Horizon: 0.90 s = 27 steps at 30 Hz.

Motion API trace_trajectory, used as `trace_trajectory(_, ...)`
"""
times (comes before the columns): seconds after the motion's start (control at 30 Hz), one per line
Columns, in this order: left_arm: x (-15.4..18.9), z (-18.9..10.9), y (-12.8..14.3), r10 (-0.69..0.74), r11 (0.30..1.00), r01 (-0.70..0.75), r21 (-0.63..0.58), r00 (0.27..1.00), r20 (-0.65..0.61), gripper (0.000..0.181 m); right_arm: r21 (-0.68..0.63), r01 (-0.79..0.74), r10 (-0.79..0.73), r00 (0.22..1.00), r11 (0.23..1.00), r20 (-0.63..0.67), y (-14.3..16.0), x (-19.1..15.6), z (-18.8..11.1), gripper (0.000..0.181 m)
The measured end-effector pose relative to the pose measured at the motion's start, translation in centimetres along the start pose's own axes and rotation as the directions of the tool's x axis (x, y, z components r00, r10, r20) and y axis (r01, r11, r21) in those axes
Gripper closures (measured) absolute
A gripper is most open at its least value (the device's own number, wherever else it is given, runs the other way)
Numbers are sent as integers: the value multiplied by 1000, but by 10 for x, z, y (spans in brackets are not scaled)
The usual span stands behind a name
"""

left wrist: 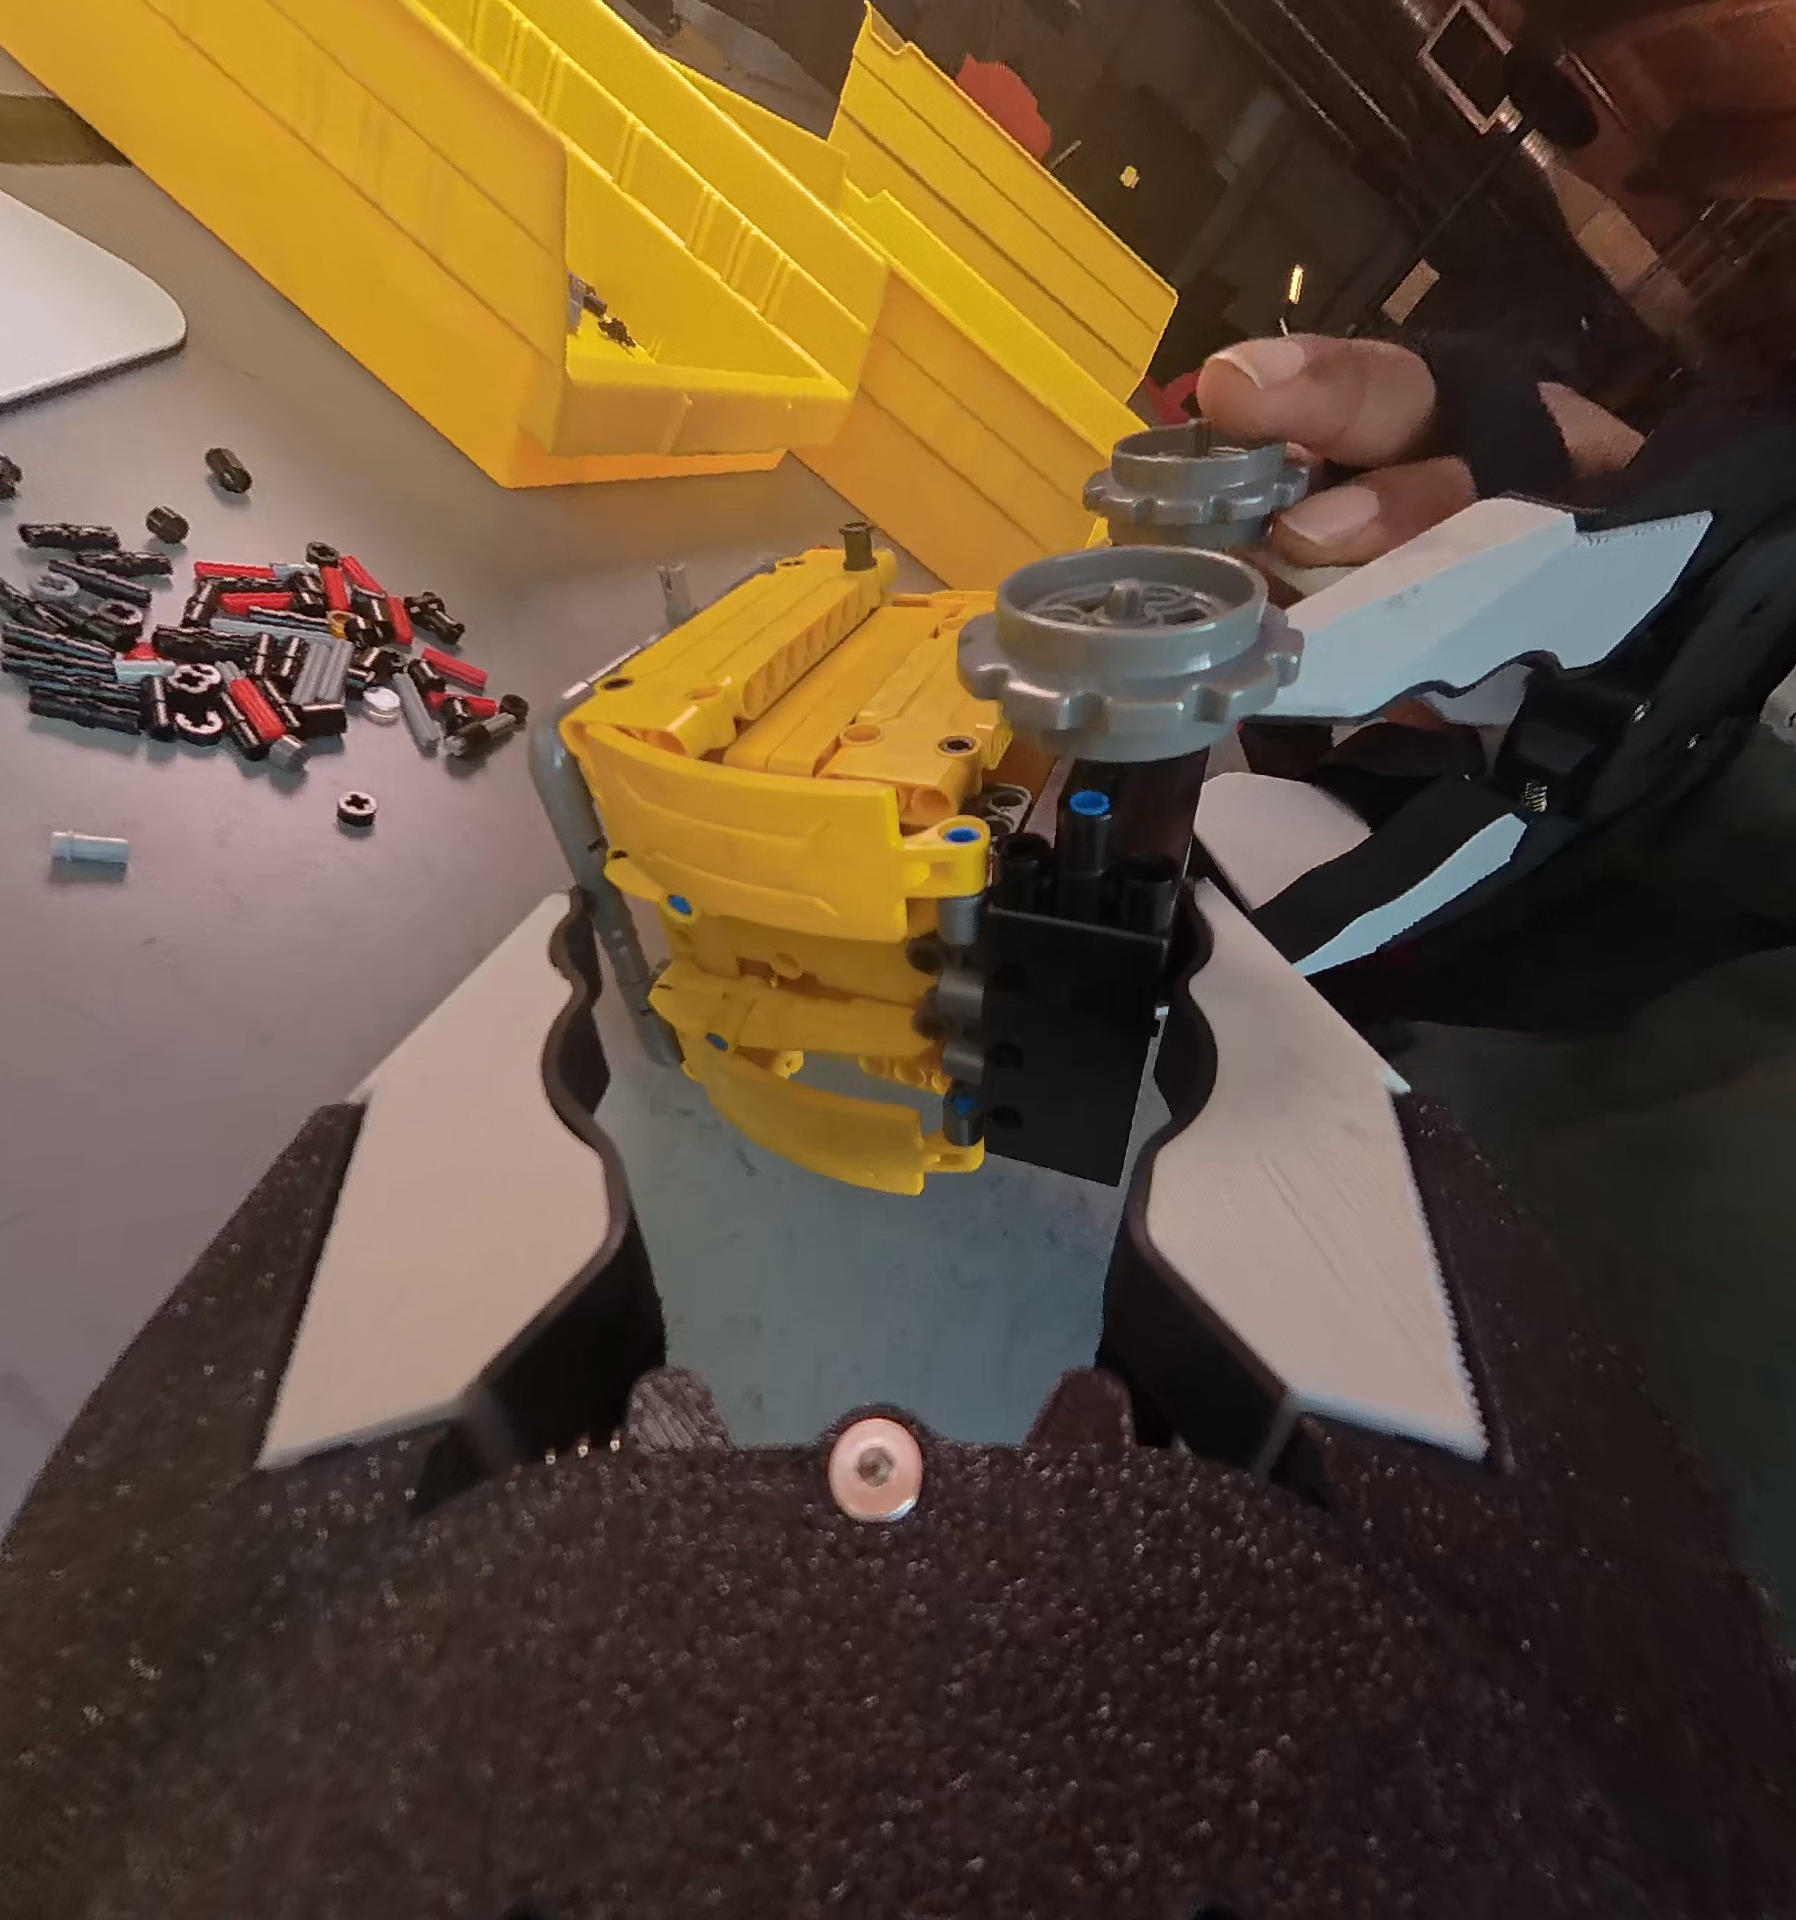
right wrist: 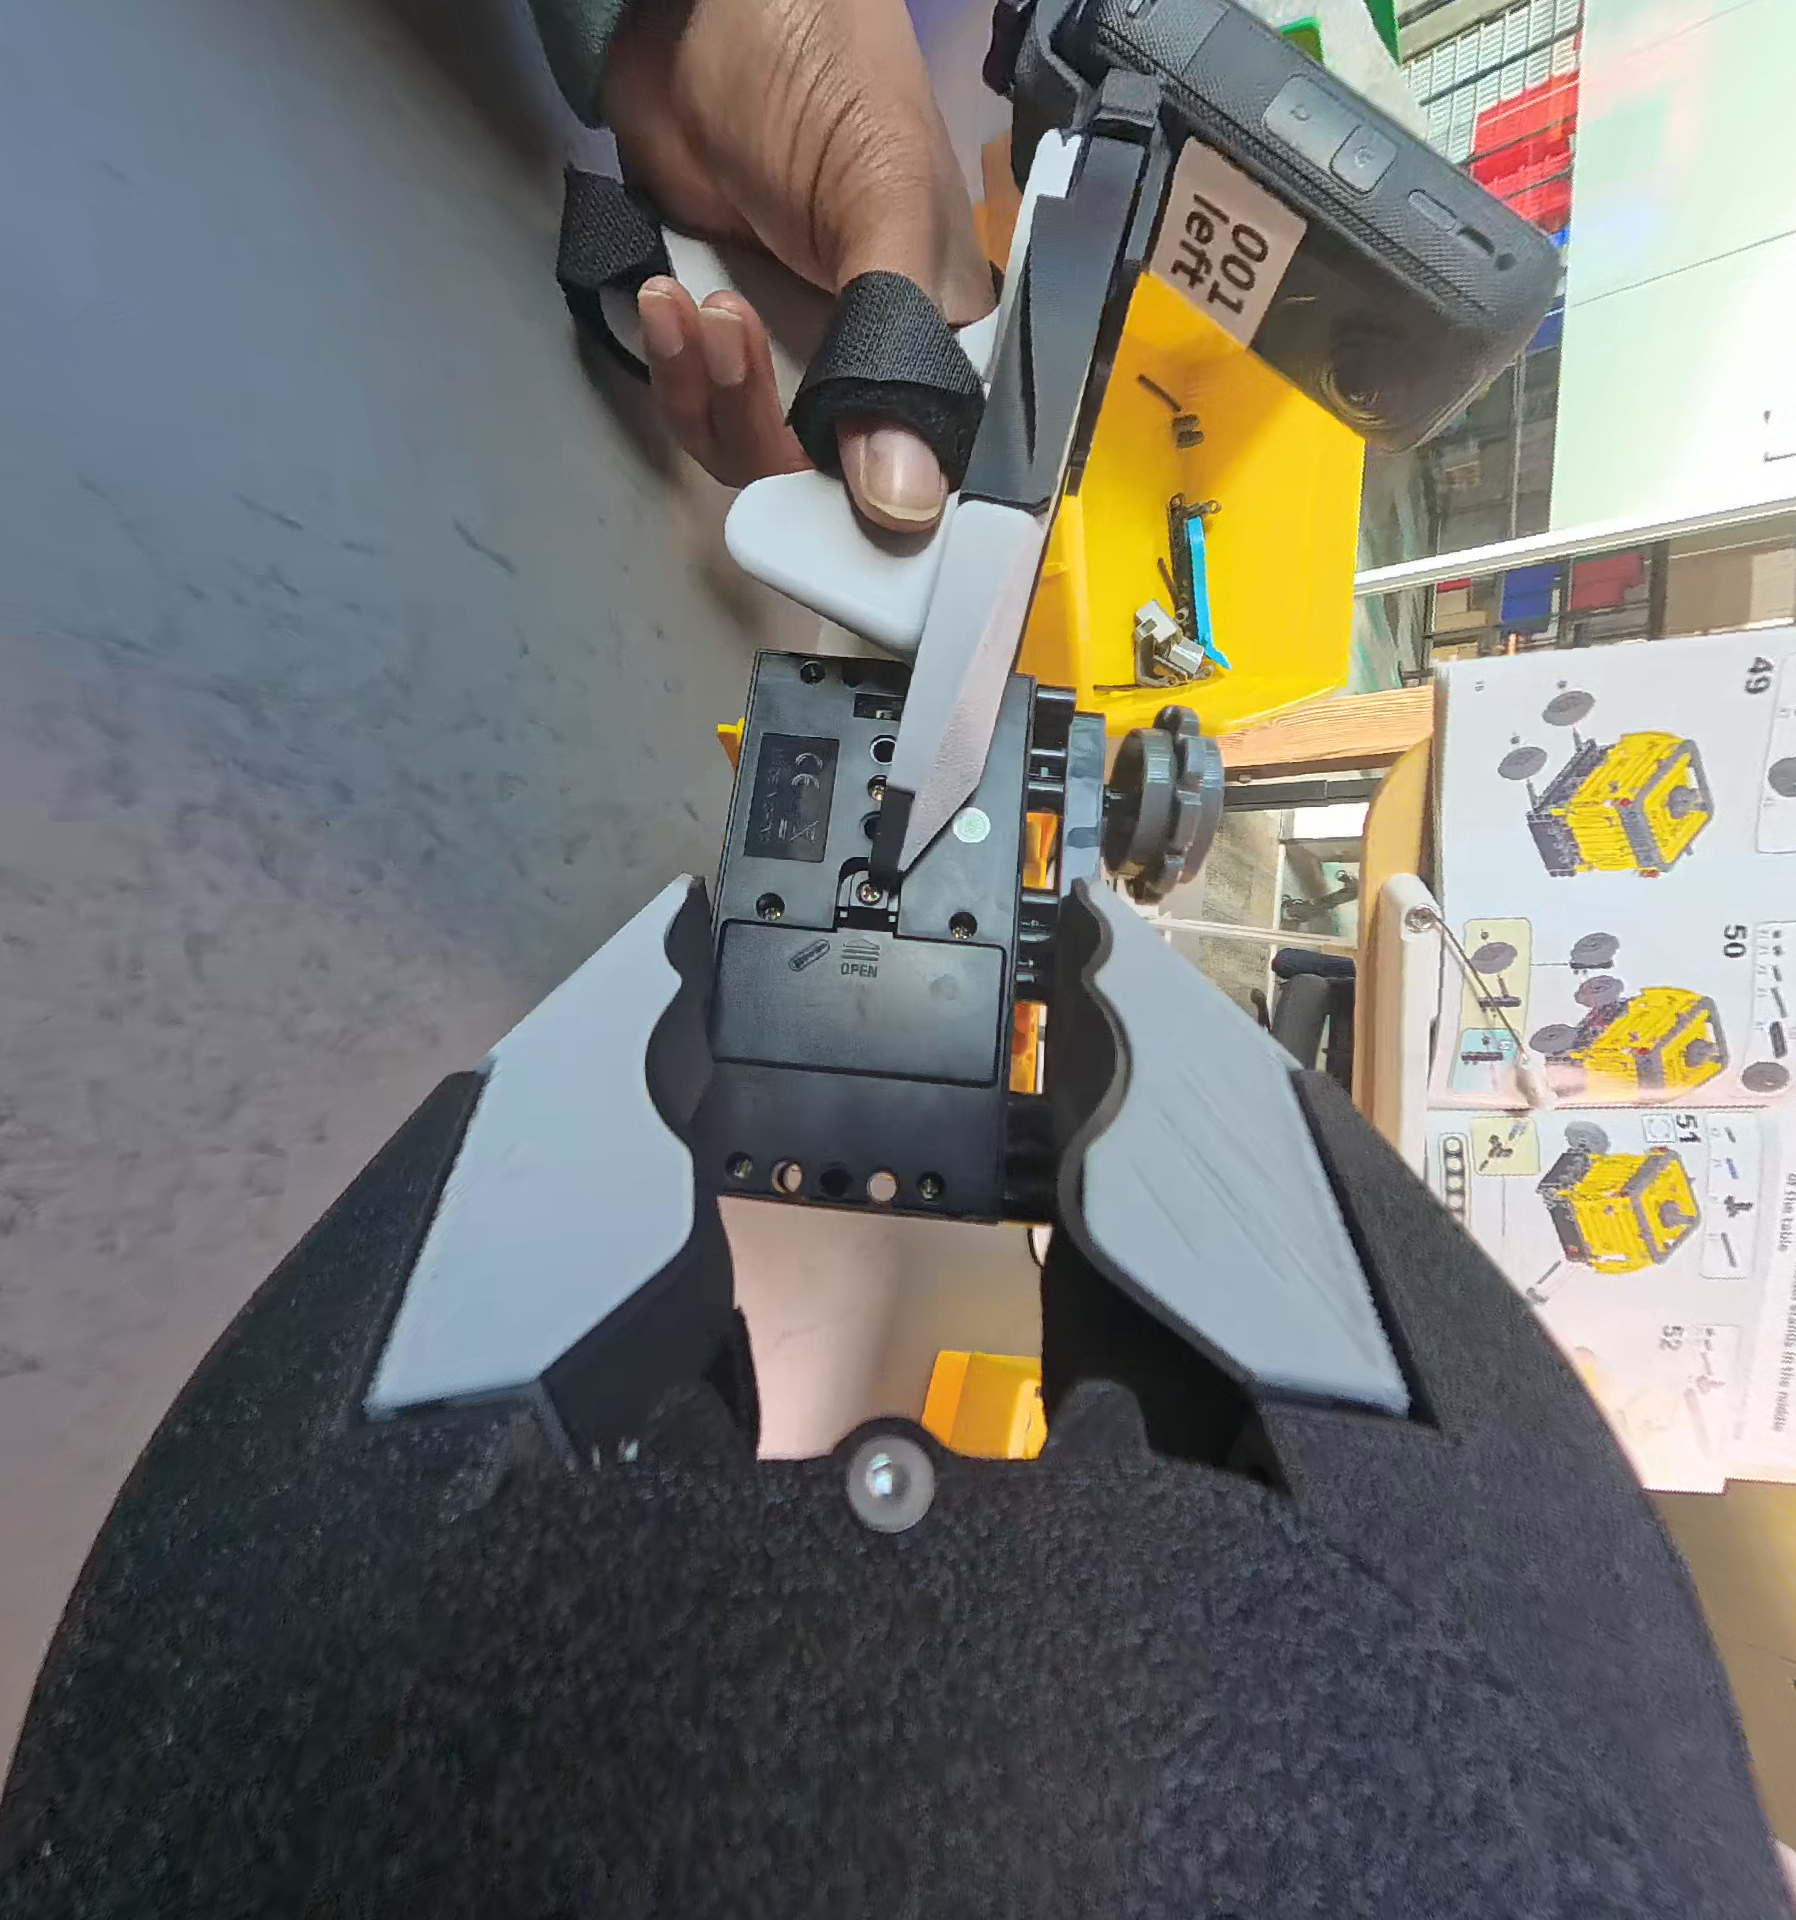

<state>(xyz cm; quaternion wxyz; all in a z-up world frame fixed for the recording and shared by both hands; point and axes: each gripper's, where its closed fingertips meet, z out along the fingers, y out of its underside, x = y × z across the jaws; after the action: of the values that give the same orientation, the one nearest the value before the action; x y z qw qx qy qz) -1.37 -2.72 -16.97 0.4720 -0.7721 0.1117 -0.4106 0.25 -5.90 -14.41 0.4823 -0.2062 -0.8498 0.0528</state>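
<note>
Left wrist view: left gripper (left wrist: 878, 935) closed partway on the brick model (left wrist: 790, 831), one pale grey finger against the bent grey bar on the yellow side, the other pressed to the black block. Wavy black pads on the inner faces, a fuzzy dark cover behind.

Right wrist view: right gripper (right wrist: 886, 904) likewise narrowed onto the same model, pads on either flank of the black battery box (right wrist: 863, 997), its smooth moulded underside with screw holes and a hatch facing the camera. One finger of the left gripper laid across that underside farther up.

Model held between both grippers, beside the grey table (left wrist: 250, 1039); cannot tell whether touching it. Curved glossy yellow panels, blue pin ends, black studs. Two grey toothed wheels on top: the nearer wheel (left wrist: 1128, 655) seated on its axle, the farther wheel (left wrist: 1195, 488) touched by bare fingers (left wrist: 1320, 416) of the hand on the right gripper.

Well off to the side, a loose pile of pins (left wrist: 250, 644), black, red and grey, short and ribbed. Behind it, ridged yellow bins (left wrist: 665, 208). Propped near the model, an open instruction booklet (right wrist: 1621, 1039).
</note>
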Motion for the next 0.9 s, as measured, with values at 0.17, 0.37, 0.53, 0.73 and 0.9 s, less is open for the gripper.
trace_trajectory(0.17, 14, -13, 4, 189, 981, -191, 28, 979, 70, 121, 108, -112, 106, 993, 988, 60, -23, -11, -17, 120)
trace_trajectory(0.37, 16, -12, 31, 401, 915, -379, -140, 895, 198, 132, 108, -299, 275, 943, 948, 189, -27, -15, -38, 120)
trace_trajectory(0.53, 16, -11, 45, 473, 876, -423, -230, 848, 239, 140, 44, -346, 330, 921, 937, 208, -13, -18, -35, 125)
trace_trajectory(0.73, 21, -12, 50, 516, 851, -456, -259, 819, 253, 143, -7, -441, 418, 844, 897, 336, -25, -17, -28, 139)
trace_trajectory(0.9, 23, -13, 51, 517, 850, -459, -259, 820, 245, 144, -98, -432, 430, 795, 896, 427, -31, -16, -14, 137)
